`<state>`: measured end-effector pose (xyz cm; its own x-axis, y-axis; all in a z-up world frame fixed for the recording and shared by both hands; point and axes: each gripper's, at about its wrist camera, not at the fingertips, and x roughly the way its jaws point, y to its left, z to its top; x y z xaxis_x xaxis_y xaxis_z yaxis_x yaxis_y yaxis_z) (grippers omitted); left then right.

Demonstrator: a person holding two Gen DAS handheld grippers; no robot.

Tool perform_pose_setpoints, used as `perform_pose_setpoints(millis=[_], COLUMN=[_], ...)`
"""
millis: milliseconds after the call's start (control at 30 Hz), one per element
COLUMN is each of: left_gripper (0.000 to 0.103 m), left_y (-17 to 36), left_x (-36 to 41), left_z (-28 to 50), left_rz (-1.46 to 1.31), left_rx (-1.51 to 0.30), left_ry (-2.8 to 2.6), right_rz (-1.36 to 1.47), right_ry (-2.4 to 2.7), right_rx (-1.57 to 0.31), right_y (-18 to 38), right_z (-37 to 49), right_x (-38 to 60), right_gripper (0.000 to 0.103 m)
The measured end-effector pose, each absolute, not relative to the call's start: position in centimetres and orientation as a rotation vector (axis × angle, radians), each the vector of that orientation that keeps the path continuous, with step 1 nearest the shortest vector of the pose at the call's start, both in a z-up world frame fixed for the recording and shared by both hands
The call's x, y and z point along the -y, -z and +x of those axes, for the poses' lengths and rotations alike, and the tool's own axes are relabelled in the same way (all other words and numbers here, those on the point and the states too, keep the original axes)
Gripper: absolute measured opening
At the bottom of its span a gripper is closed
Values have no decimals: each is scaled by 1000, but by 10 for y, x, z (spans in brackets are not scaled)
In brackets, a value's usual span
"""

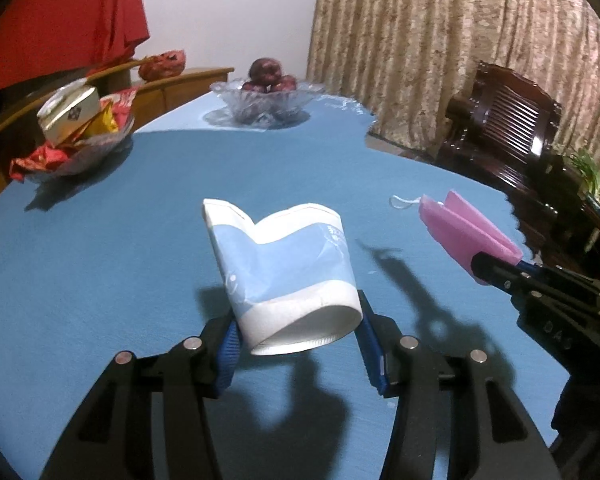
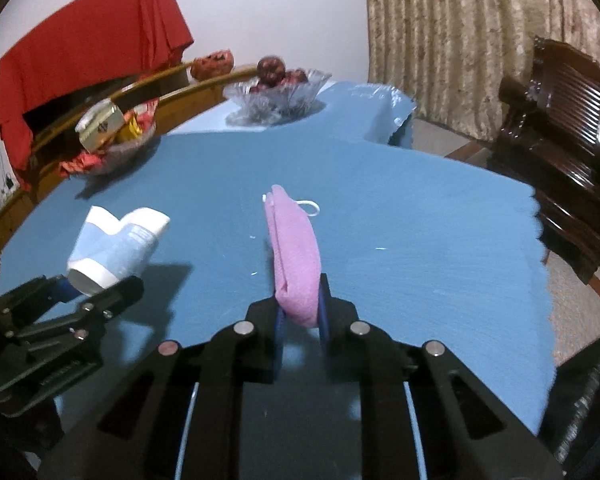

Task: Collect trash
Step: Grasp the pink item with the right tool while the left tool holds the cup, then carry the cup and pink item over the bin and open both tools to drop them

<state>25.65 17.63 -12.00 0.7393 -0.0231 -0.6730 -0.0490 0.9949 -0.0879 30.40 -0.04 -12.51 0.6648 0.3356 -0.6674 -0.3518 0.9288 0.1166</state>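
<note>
the blue table (image 1: 100, 264) lies under both loads. the crushed paper cup (image 1: 284, 276), clamped at its base by the half-open left gripper (image 1: 300, 344), could buckle and slip. right of it, the pink folded mask (image 2: 296, 264), pinched by the nearly closed right gripper (image 2: 300, 320), could slide free.

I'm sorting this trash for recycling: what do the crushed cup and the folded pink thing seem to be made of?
Crushed cup: looks like thin paper, matte white with a pale blue print; its wall has creased and caved inward between the left gripper fingers. Folded pink thing in the right gripper: apparently a soft, finely textured fabric or non-woven sheet, folded flat, with a white loop at its far end, possibly a face mask.
</note>
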Motion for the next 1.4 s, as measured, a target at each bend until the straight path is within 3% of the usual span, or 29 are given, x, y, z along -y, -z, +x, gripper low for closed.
perform_pose_setpoints(millis=[633,1400], left_gripper=[51,51], left_y=[68,42], left_x=[-79,40], left_z=[187,141], left_rz=[-91,-28], left_rx=[-667,-637], left_ry=[159,391], right_rz=[43,67], right_ry=[-264,-45], right_rx=[-661,-617], right_y=[63,43], right_z=[188,94], right_x=[105,230], right_gripper=[14,14])
